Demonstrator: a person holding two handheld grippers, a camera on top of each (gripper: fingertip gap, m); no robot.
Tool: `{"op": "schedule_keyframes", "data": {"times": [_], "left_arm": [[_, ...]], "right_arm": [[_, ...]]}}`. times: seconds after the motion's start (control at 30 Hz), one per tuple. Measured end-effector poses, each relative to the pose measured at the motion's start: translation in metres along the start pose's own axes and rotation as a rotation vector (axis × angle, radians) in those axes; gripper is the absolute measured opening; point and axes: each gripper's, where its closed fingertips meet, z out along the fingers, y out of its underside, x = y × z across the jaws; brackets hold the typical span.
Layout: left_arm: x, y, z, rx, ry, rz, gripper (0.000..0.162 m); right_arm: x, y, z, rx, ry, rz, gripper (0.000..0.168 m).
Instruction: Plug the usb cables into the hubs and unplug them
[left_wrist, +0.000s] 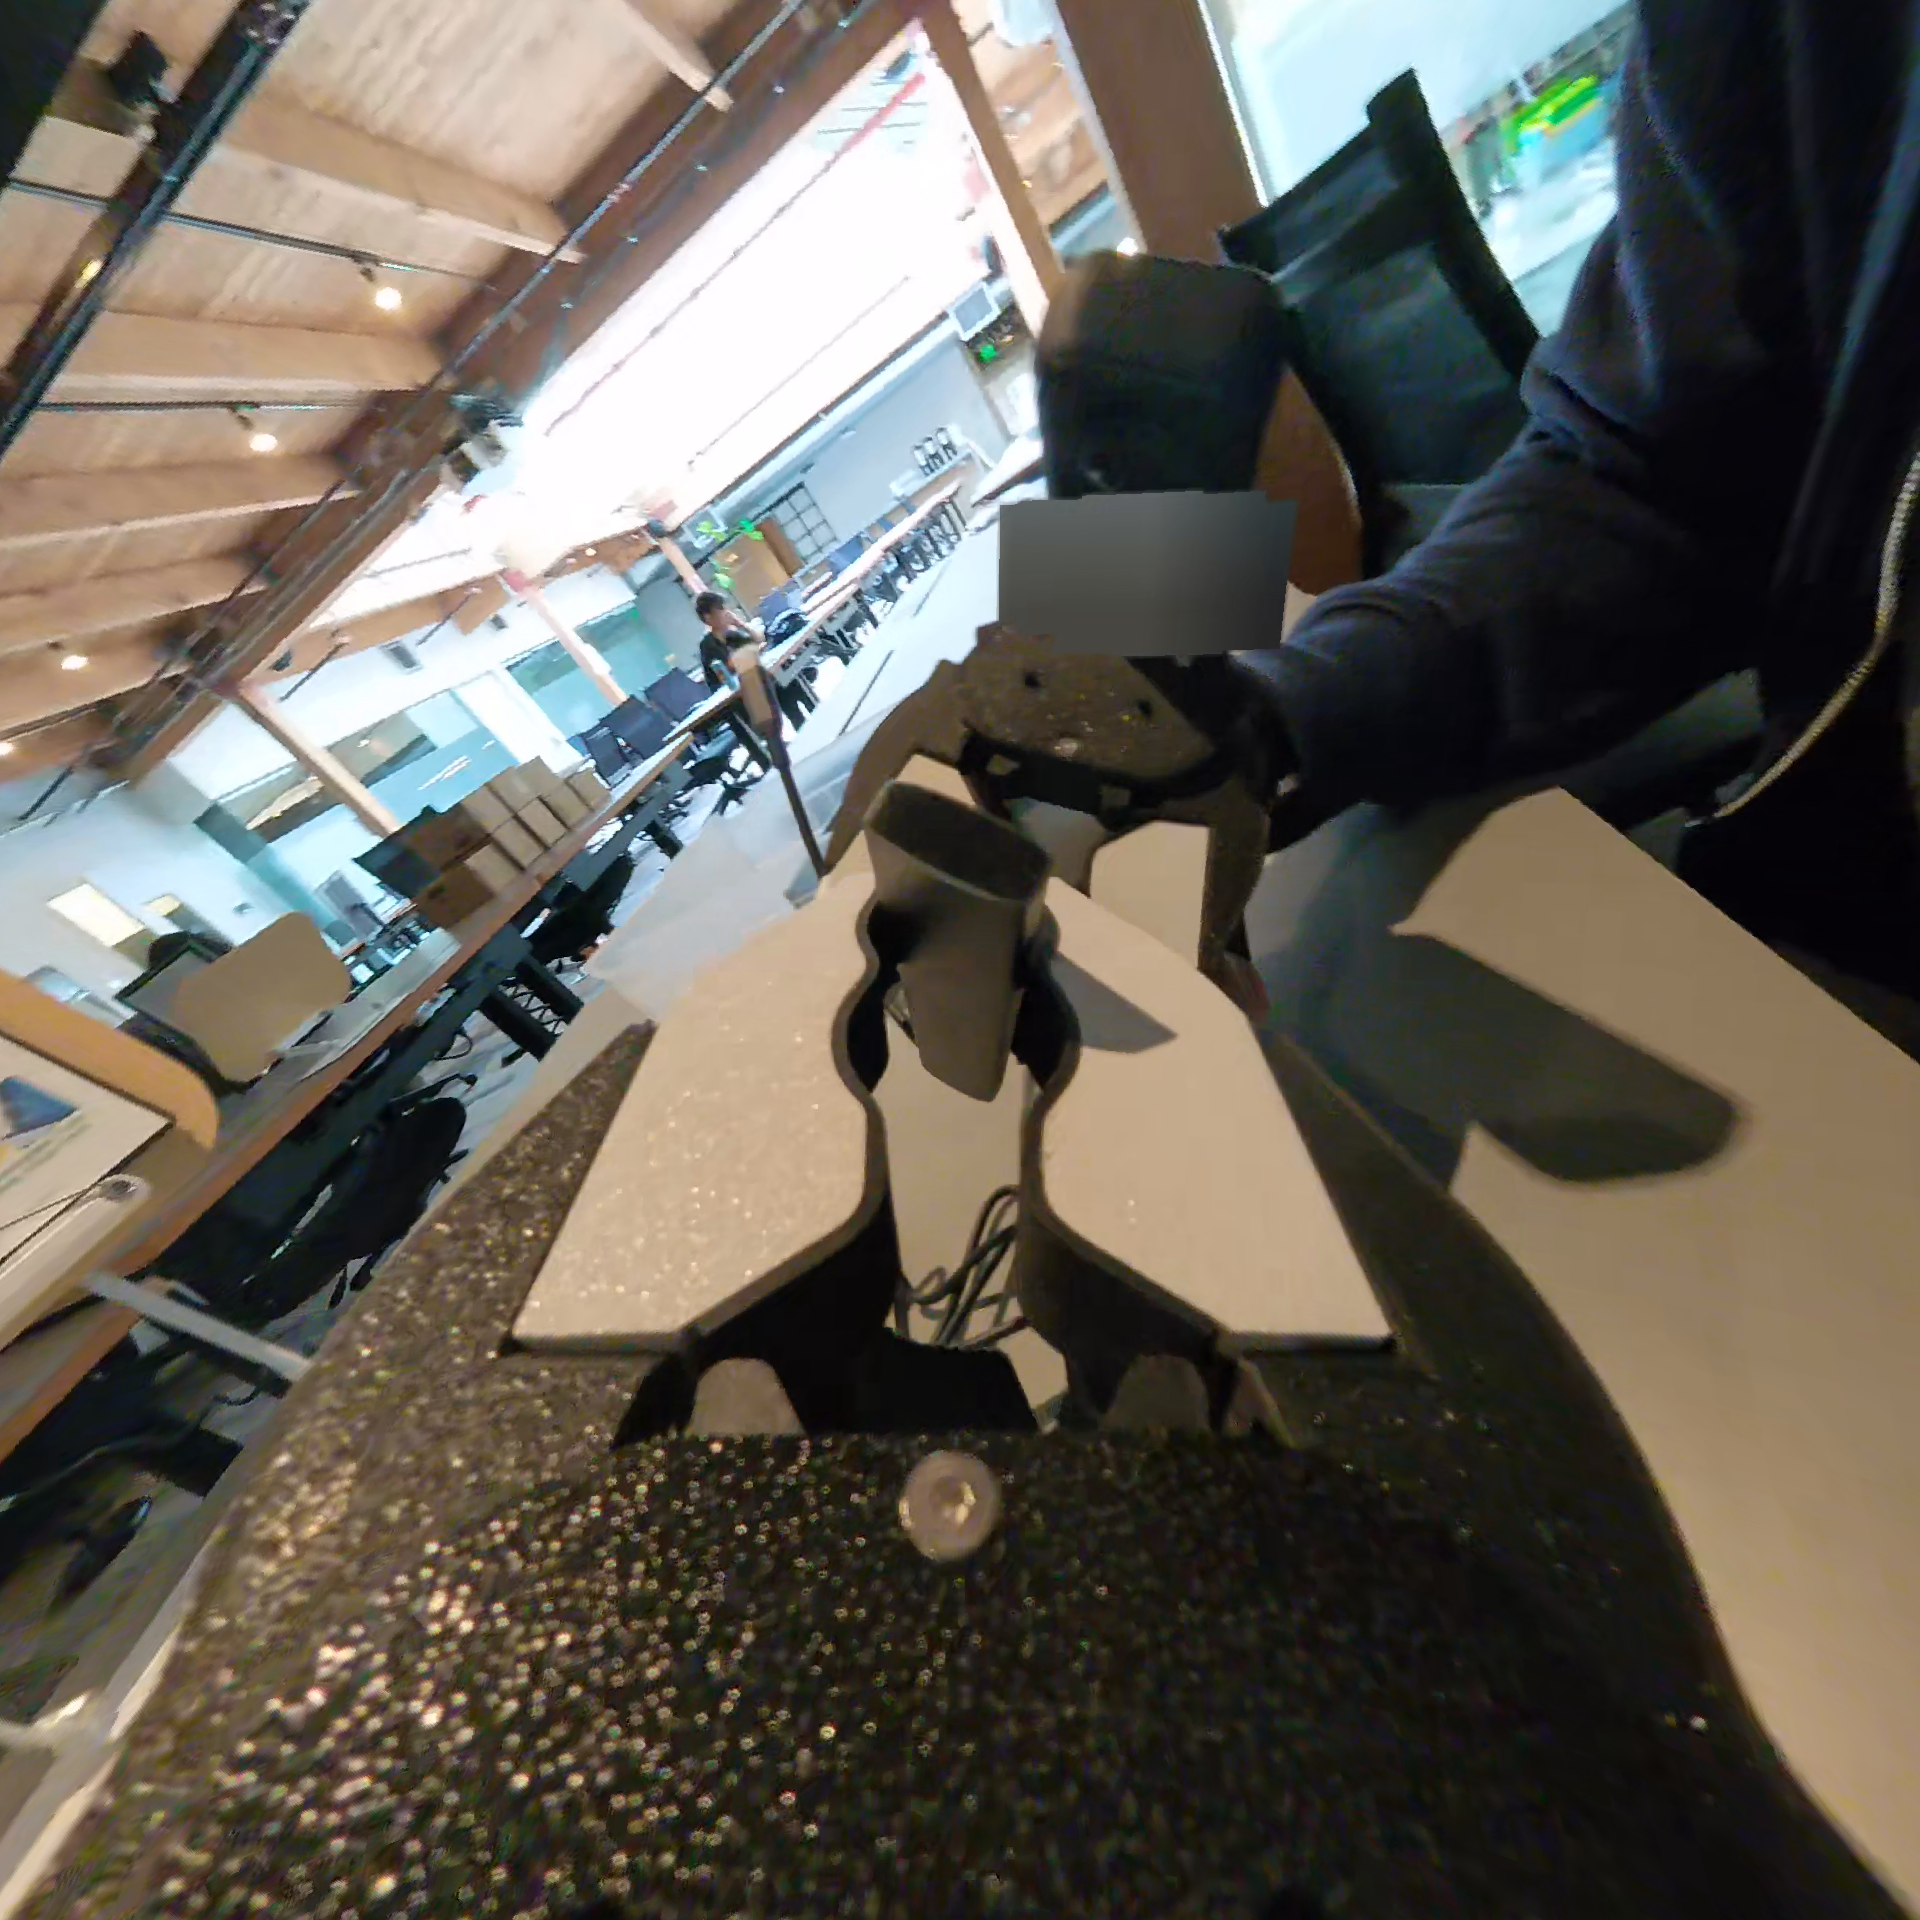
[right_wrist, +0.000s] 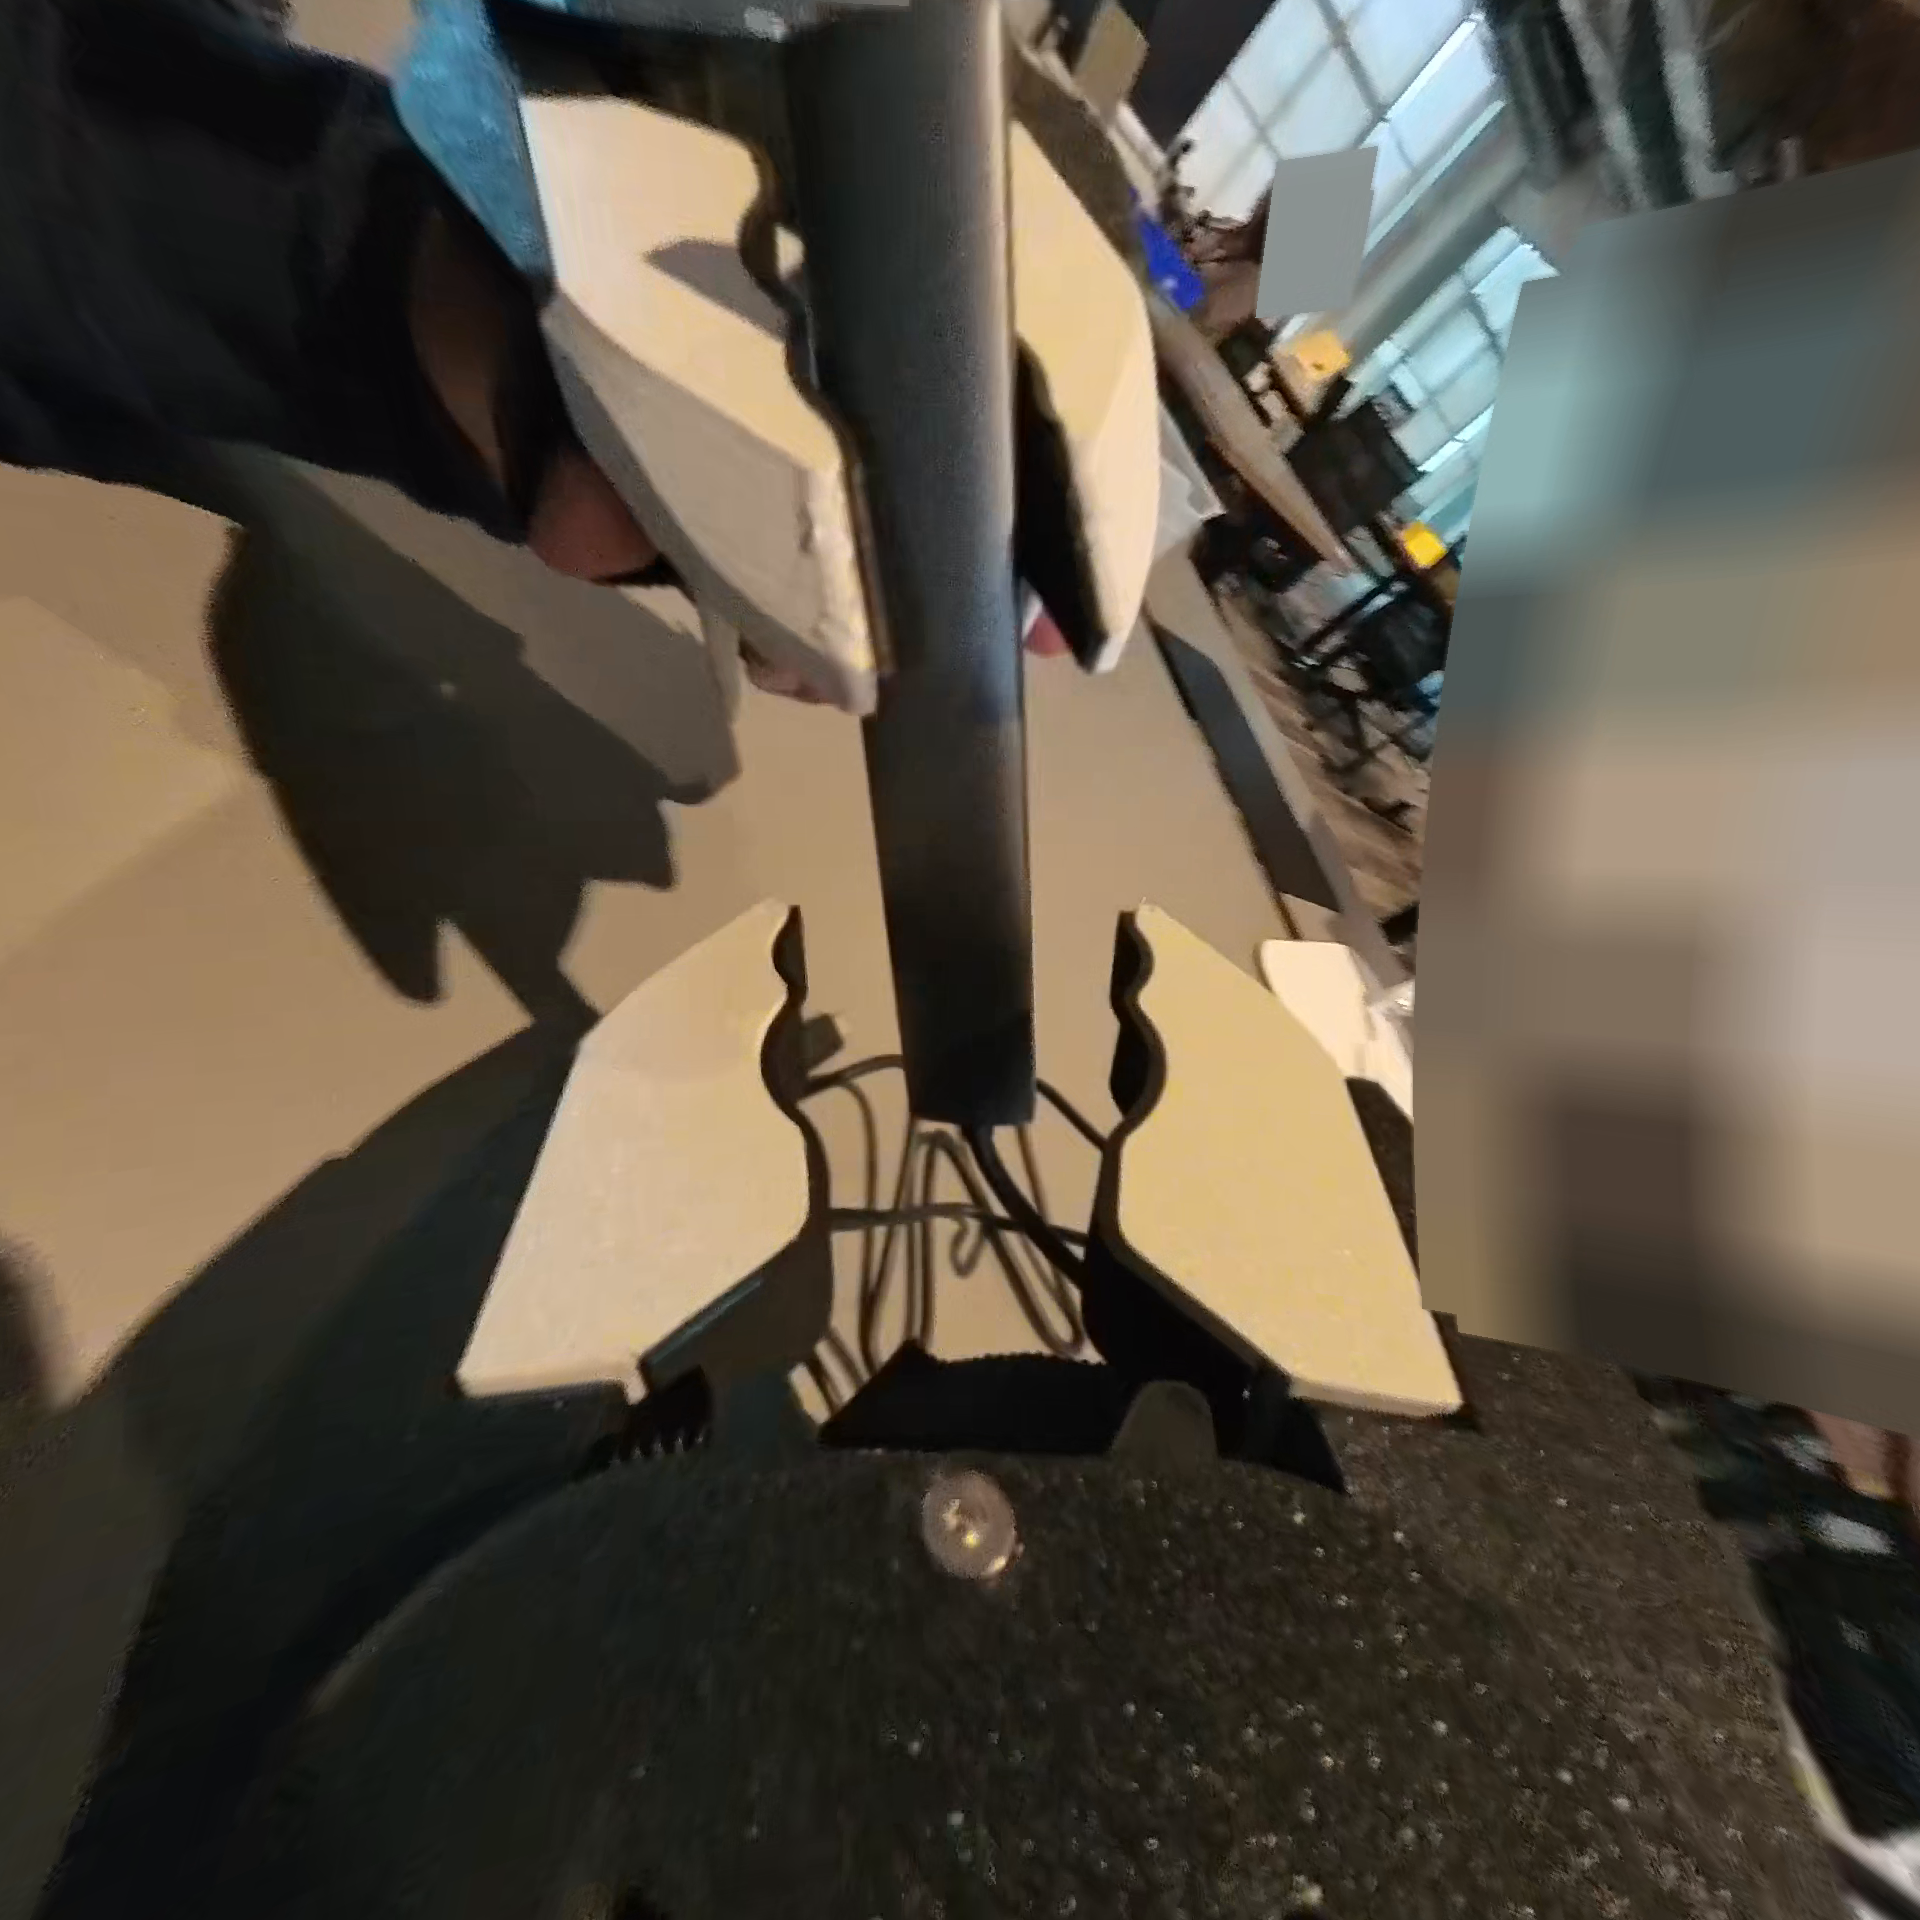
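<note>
The left gripper (left_wrist: 951, 997) is clamping a long grey hub (left_wrist: 956, 935) between its 2 white fingers (left_wrist: 727, 1122), holding it lifted above the white table (left_wrist: 1662, 997). The right gripper (right_wrist: 961, 997) is standing released, its fingers (right_wrist: 665, 1164) spread on both sides of the hub (right_wrist: 951, 623) and not touching it. Thin black cables (right_wrist: 935, 1216) are hanging from the hub's near end. No brand or readable writing is showing on the hub. A dark sleeve (left_wrist: 1538, 623) is reaching in behind.
</note>
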Motion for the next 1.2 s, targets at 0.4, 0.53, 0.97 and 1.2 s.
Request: {"op": "schedule_keyframes", "data": {"times": [0.4,0.53,0.97,1.2], "left_arm": [[0.01,0.003,0.003,-0.012,0.054,0.012,0.022],[-0.002,0.008,0.004,-0.018,-0.019,-0.053,0.021],[-0.028,0.036,0.017,-0.109,-0.189,-0.259,0.03],[-0.028,0.037,0.023,-0.085,-0.198,-0.313,0.013]], "right_arm": [[-0.015,-0.003,-0.007,0.036,-0.174,0.106,0.025],[-0.008,0.002,-0.004,0.007,-0.123,0.112,0.024],[0.04,0.011,-0.008,-0.131,0.334,0.005,0.023],[0.036,0.003,-0.006,-0.126,0.387,-0.03,0.023]]}}
